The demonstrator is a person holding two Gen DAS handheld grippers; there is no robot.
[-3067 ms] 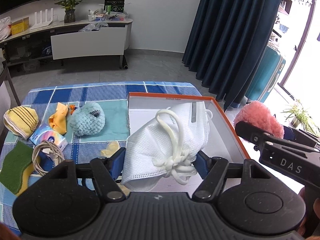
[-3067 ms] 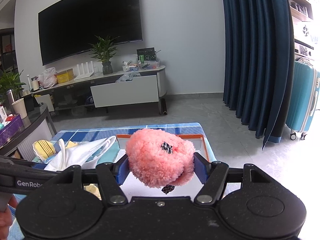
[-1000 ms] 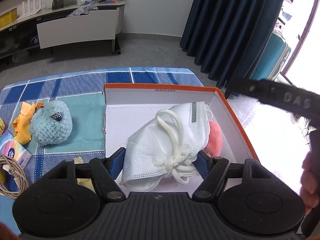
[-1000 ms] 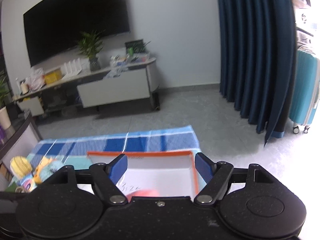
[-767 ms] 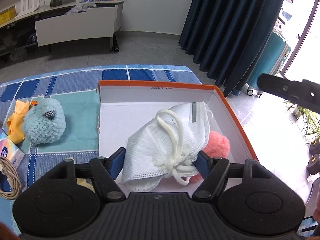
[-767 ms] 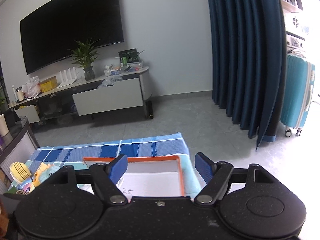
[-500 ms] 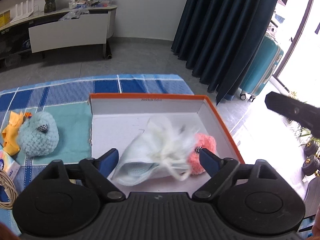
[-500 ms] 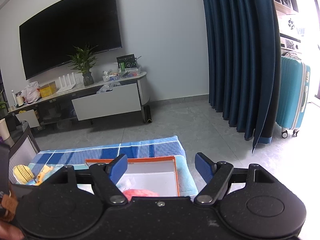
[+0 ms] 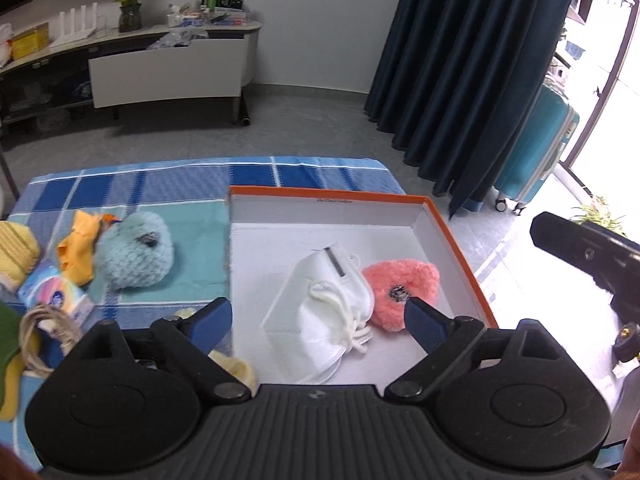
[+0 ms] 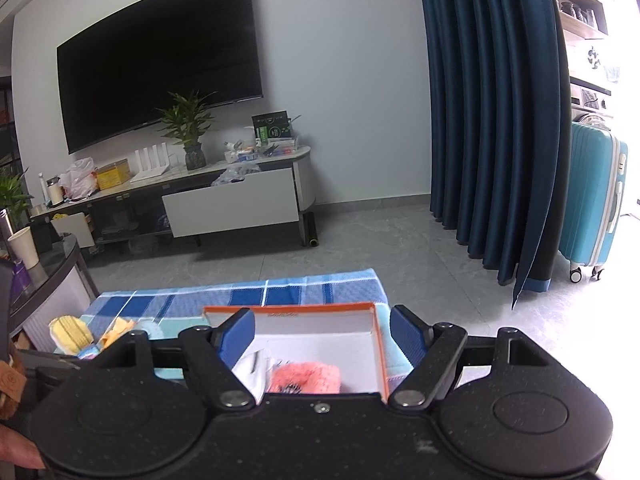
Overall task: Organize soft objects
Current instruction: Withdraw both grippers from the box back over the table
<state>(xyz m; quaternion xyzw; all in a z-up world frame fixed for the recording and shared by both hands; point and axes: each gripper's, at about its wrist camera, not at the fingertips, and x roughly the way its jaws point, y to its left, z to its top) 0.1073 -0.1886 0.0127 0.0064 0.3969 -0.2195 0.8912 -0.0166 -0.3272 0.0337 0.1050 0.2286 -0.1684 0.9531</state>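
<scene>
An orange-rimmed white box (image 9: 452,236) stands on the blue checked cloth. Inside it lie a white face mask (image 9: 320,316) and a pink fluffy toy (image 9: 404,280), side by side. My left gripper (image 9: 318,314) is open and empty, raised above the mask. My right gripper (image 10: 322,332) is open and empty, held high behind the box (image 10: 378,344); the pink toy (image 10: 308,376) and the mask (image 10: 252,372) show below it. A light blue fluffy toy (image 9: 136,248), an orange cloth (image 9: 78,248) and a yellow striped knit item (image 9: 16,252) lie left of the box.
A tissue pack (image 9: 56,296), a coiled cord (image 9: 44,328) and a green sponge (image 9: 8,340) lie at the cloth's left front. The right gripper's body (image 9: 588,252) hangs at the right of the left wrist view. A blue suitcase (image 10: 592,200) and dark curtains (image 10: 492,120) stand beyond.
My left gripper opened and dropped the white mask into the box beside the pink toy, then lifted. My right gripper, having released the pink toy earlier, has drawn back and up.
</scene>
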